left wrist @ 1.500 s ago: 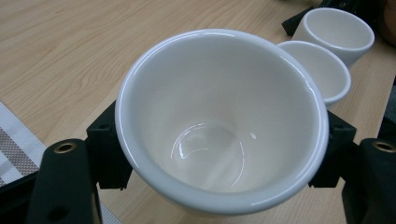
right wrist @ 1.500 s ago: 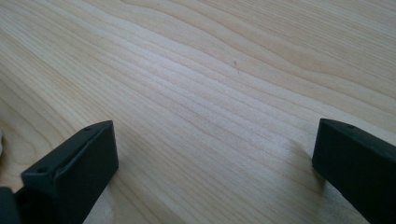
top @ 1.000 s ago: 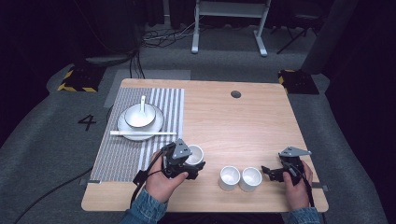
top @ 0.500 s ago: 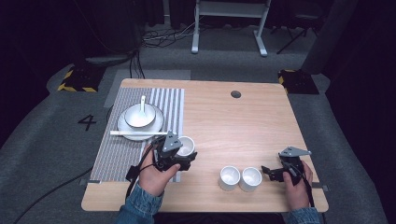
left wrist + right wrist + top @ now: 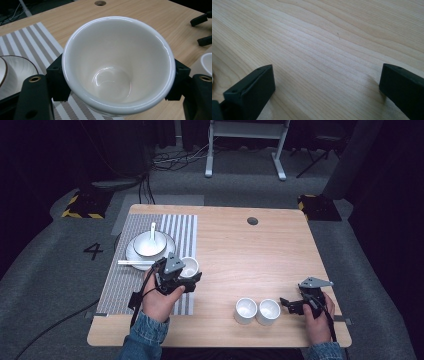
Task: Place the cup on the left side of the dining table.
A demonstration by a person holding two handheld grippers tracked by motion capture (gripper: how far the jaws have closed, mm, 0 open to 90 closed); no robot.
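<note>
Since a moment ago, my left gripper (image 5: 186, 279) has carried the white cup (image 5: 189, 266) away from the other two cups and over toward the striped mat (image 5: 120, 285). Now the cup sits between my jaws, and they squeeze it on both sides. In the left gripper view the cup (image 5: 117, 65) is right in front of me, open side up, and it looks empty inside. Under it I see the edge of the mat and some bare table (image 5: 260, 255).

My right gripper (image 5: 292, 304) rests low on the wood, its jaws wide apart with nothing between them. Two more cups stand just beside it, touching each other: one (image 5: 246, 310) farther from it and one (image 5: 268, 311) nearer.

I think I am setting the table, and this step is bringing the first cup to its place. Next I should lower it softly onto the mat, close by the plate (image 5: 150, 251), and then let my jaws open. I must not bump the chopsticks (image 5: 135, 262) that lie just past my left gripper.

Count with me: three cups, one plate, one bowl (image 5: 149, 243) on the plate, one spoon (image 5: 153, 231) in the bowl, one pair of chopsticks, one mat.
</note>
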